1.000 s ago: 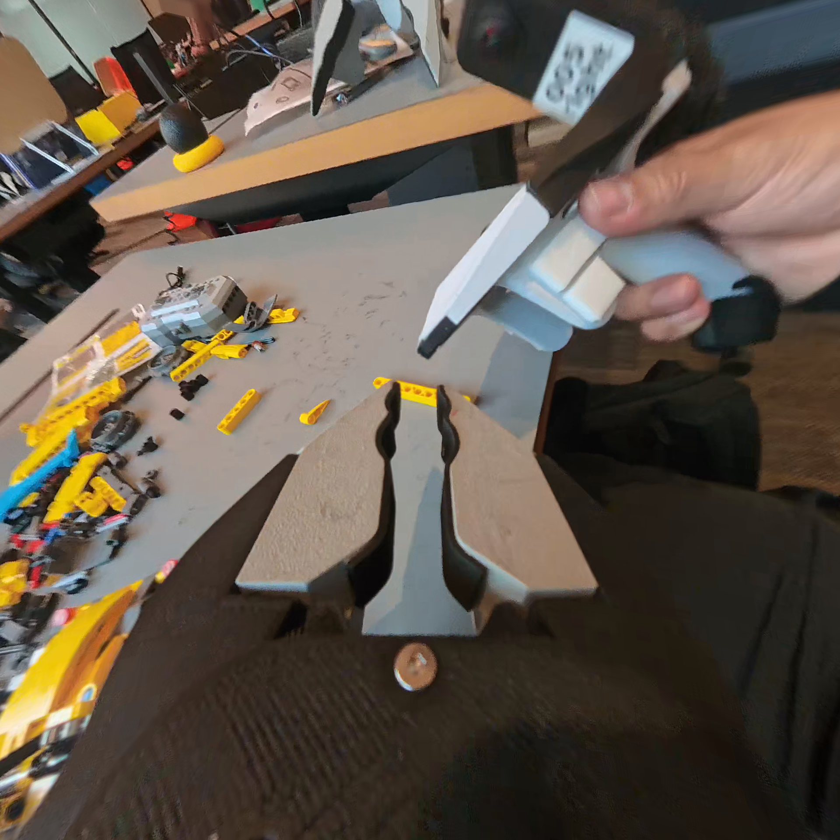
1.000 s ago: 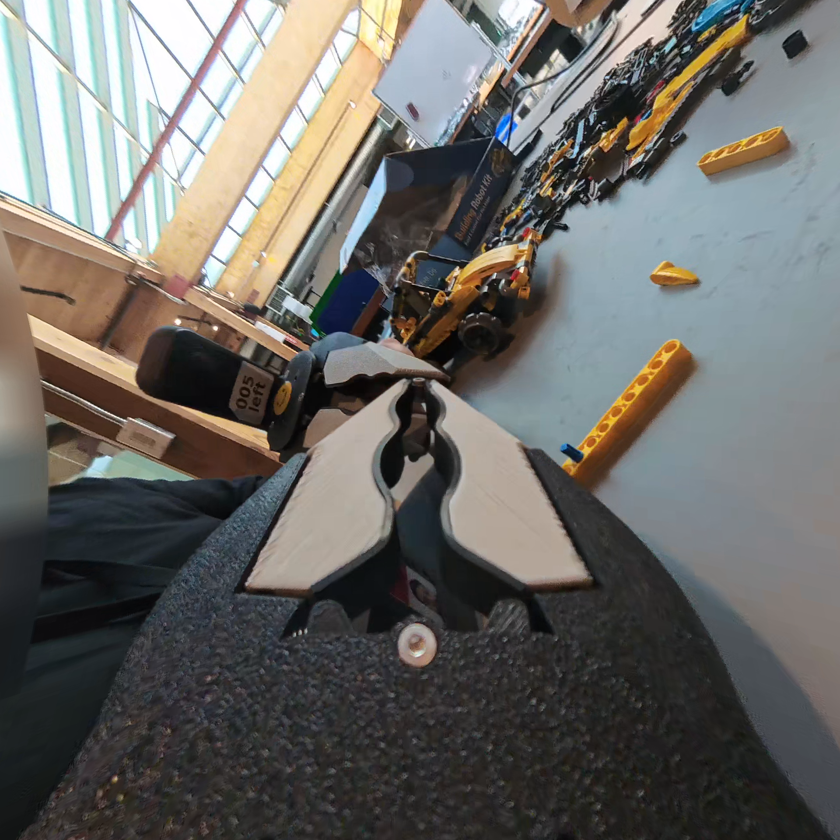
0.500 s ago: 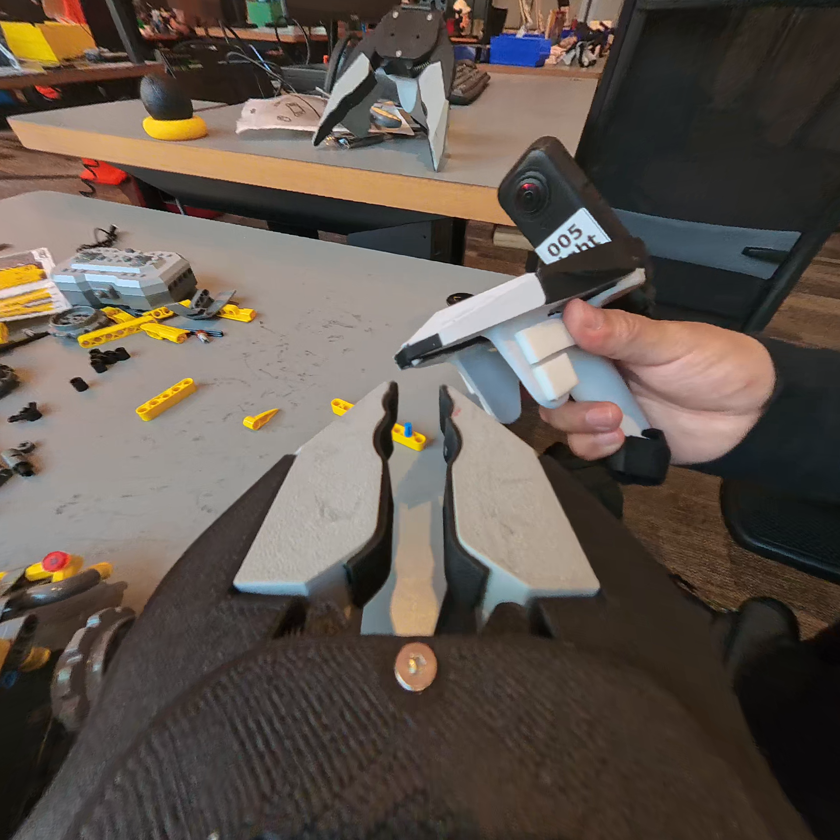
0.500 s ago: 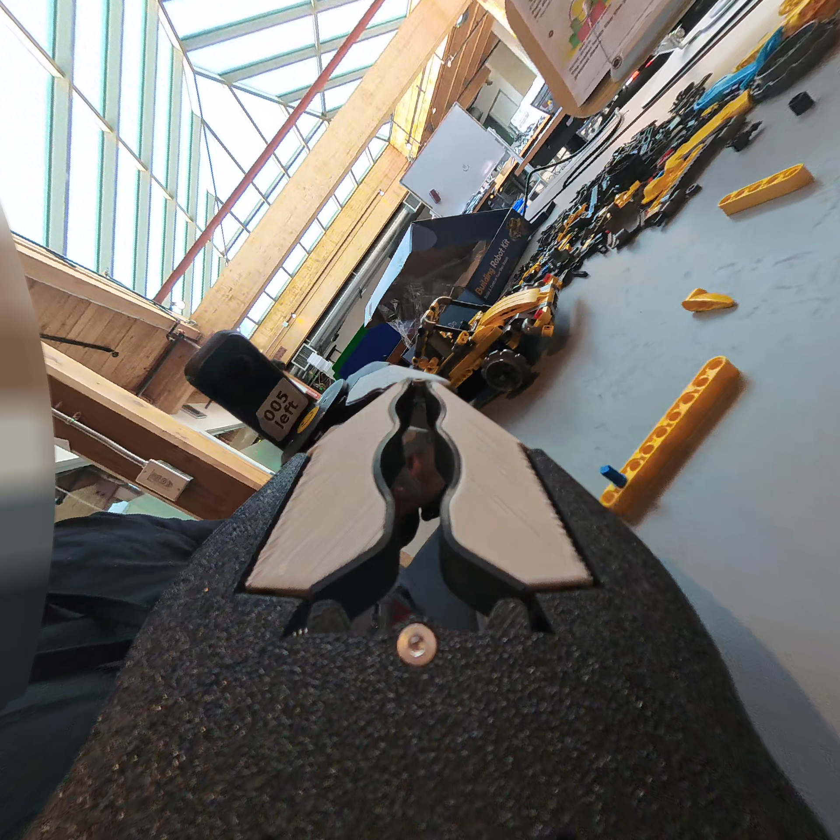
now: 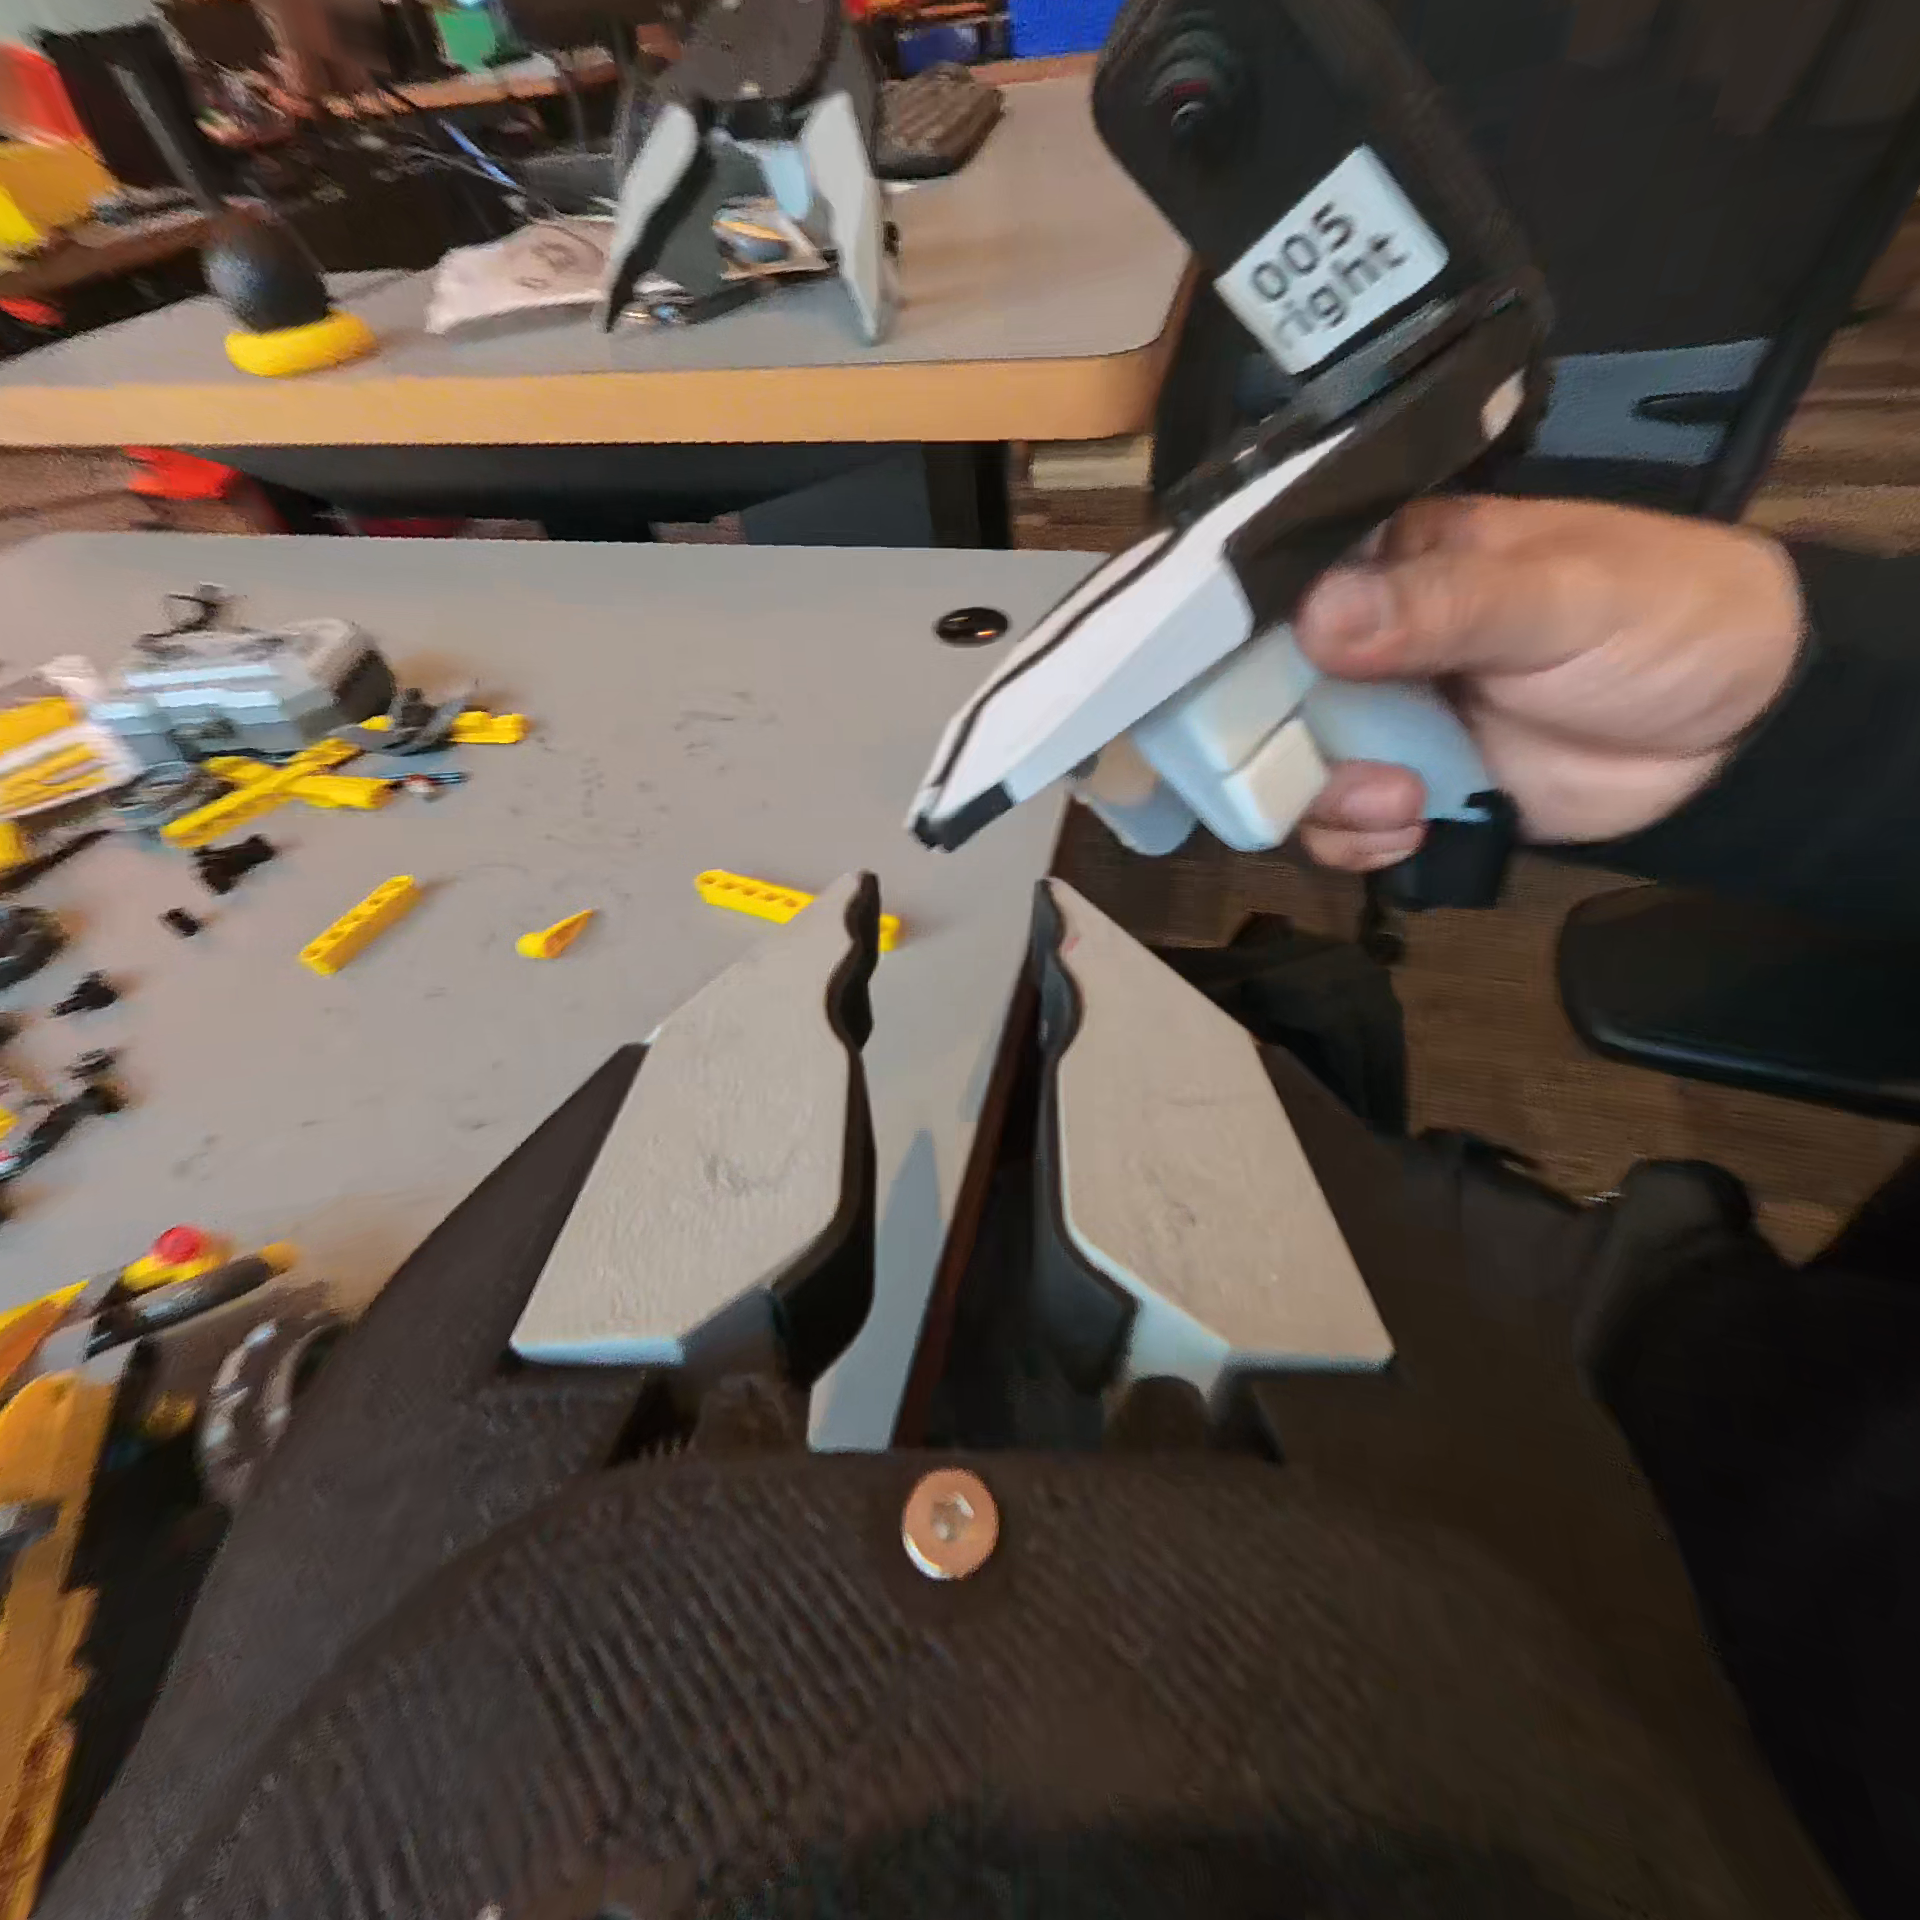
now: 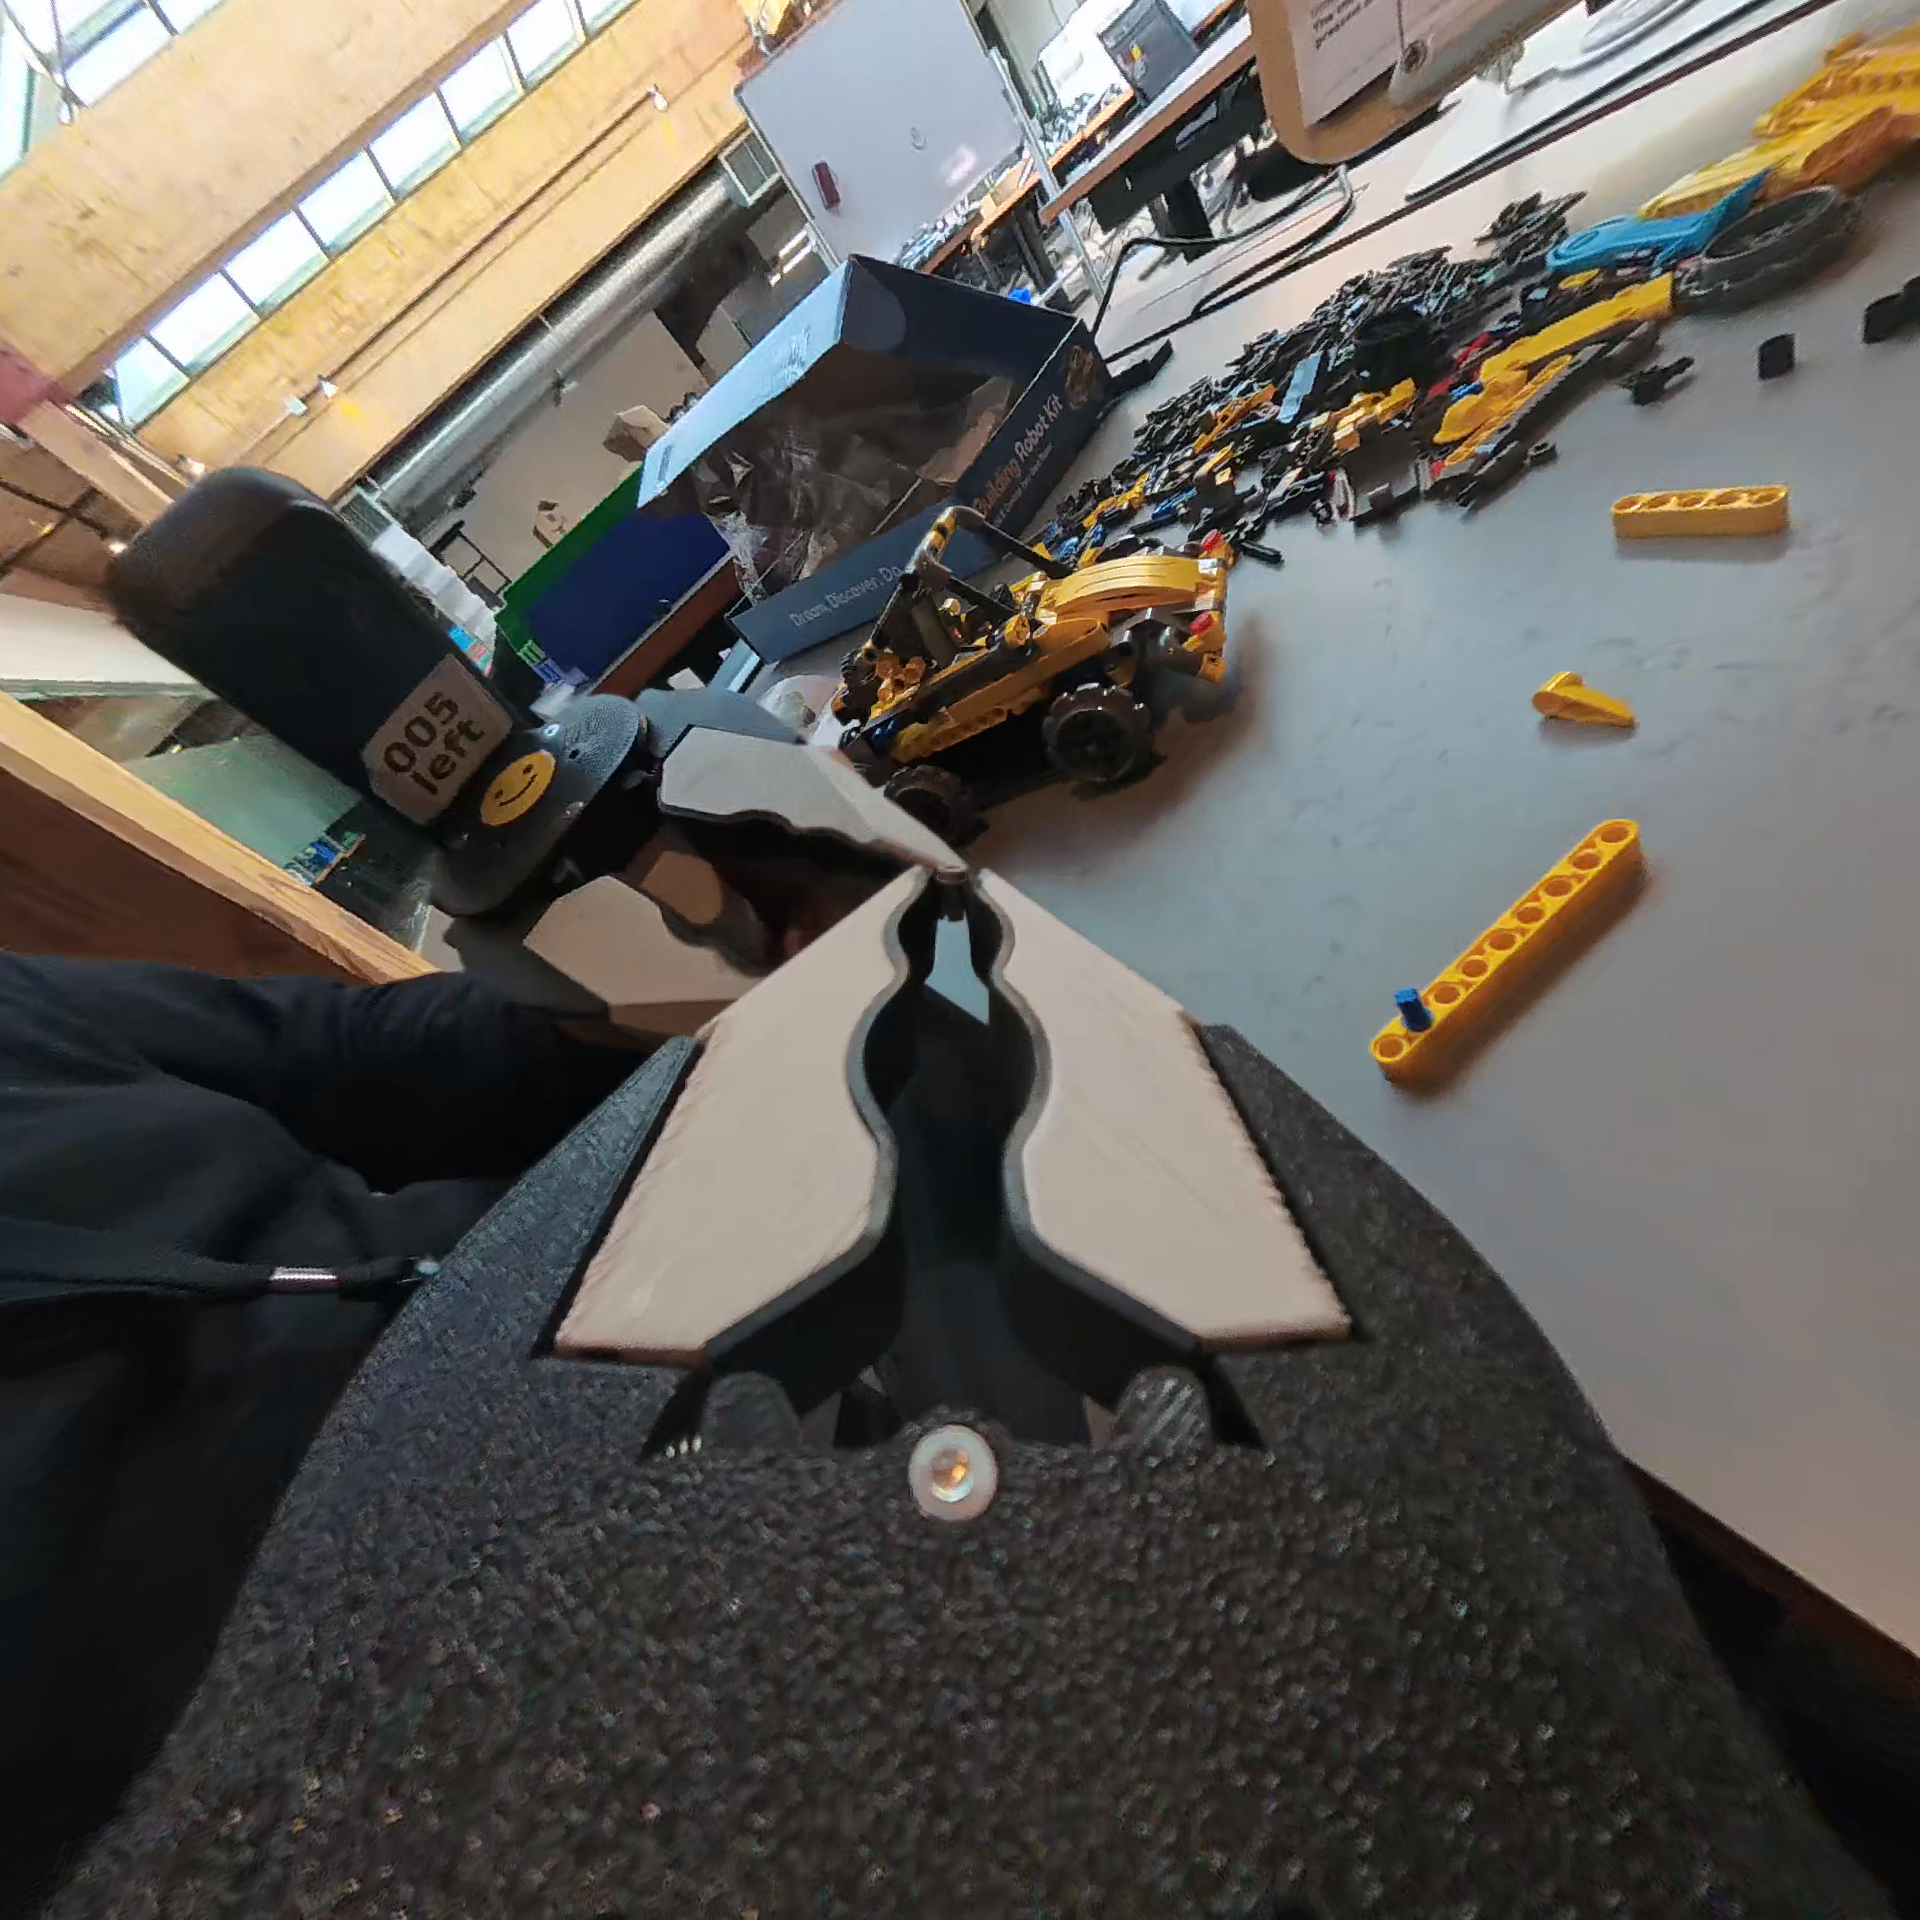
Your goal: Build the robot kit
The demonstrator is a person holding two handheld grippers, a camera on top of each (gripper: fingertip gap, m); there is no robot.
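My left gripper (image 5: 951,899) is open and empty, held over the right front edge of the grey table (image 5: 727,644). A yellow beam with a blue pin (image 5: 753,894) lies just beyond its left fingertip and also shows in the right wrist view (image 6: 1507,956). My right gripper (image 6: 951,881) is shut, and a small dark peg-like piece (image 6: 948,894) seems pinched at its tips. In the left wrist view a hand holds the right gripper (image 5: 940,826), tip close above the left fingertips. In the right wrist view the left gripper (image 6: 831,904) lies just behind the right tips.
A small yellow wedge (image 6: 1579,701) and a short yellow beam (image 6: 1699,512) lie loose. A yellow model vehicle (image 6: 1049,665), a dark blue box (image 6: 883,395) and a pile of parts (image 6: 1403,395) sit farther along. Another table (image 5: 987,312) and a chair (image 5: 1745,987) stand beyond. My left and right fingertips are right by each other. Left tips and right tips are each some 15 centimetres from the yellow model vehicle (image 6: 1049,665).
My left jaws have opened wider. Both views have swung round, and the two grippers' tips have come closer together. The right jaws stay shut.
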